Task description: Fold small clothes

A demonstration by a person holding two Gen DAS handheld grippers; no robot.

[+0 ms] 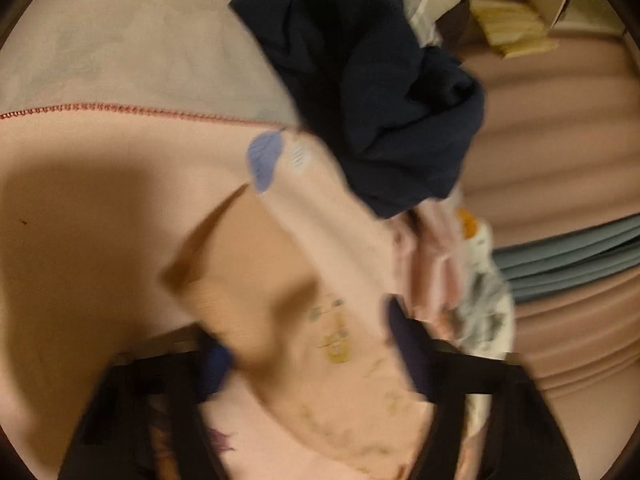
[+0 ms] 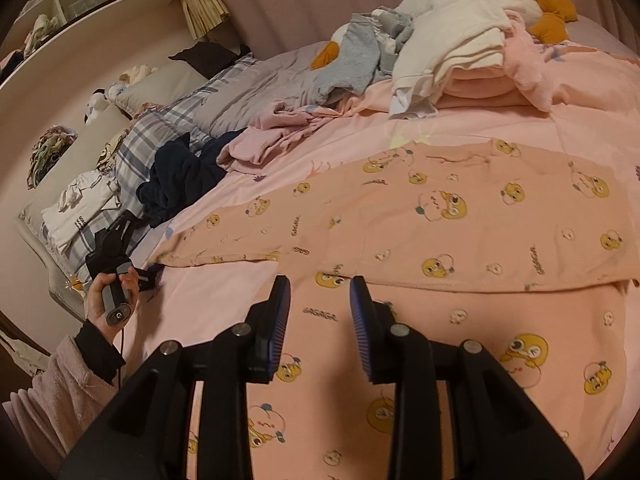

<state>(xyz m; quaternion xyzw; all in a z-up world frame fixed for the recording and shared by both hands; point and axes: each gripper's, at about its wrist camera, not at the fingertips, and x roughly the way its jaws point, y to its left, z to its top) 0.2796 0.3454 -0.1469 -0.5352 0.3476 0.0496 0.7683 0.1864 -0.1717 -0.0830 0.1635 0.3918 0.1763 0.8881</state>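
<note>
A peach pyjama garment (image 2: 460, 216) printed with yellow cartoon faces lies spread on the pink bedsheet (image 2: 500, 128), one part folded over another. My right gripper (image 2: 320, 292) hovers over its near part, open and empty. My left gripper (image 2: 150, 274) is at the garment's left tip, low on the sheet. In the blurred left wrist view the peach fabric (image 1: 320, 340) runs between the left gripper's (image 1: 316, 364) blue-padded fingers (image 1: 404, 344); the grip itself is hidden by blur.
A dark navy garment (image 2: 176, 184) (image 1: 372, 92) lies crumpled left of the pyjama. Pink clothes (image 2: 276, 132), a grey garment (image 2: 360, 60) and folded white and pink items (image 2: 460, 52) pile at the far side. A plaid quilt (image 2: 160, 128) and pillows lie left.
</note>
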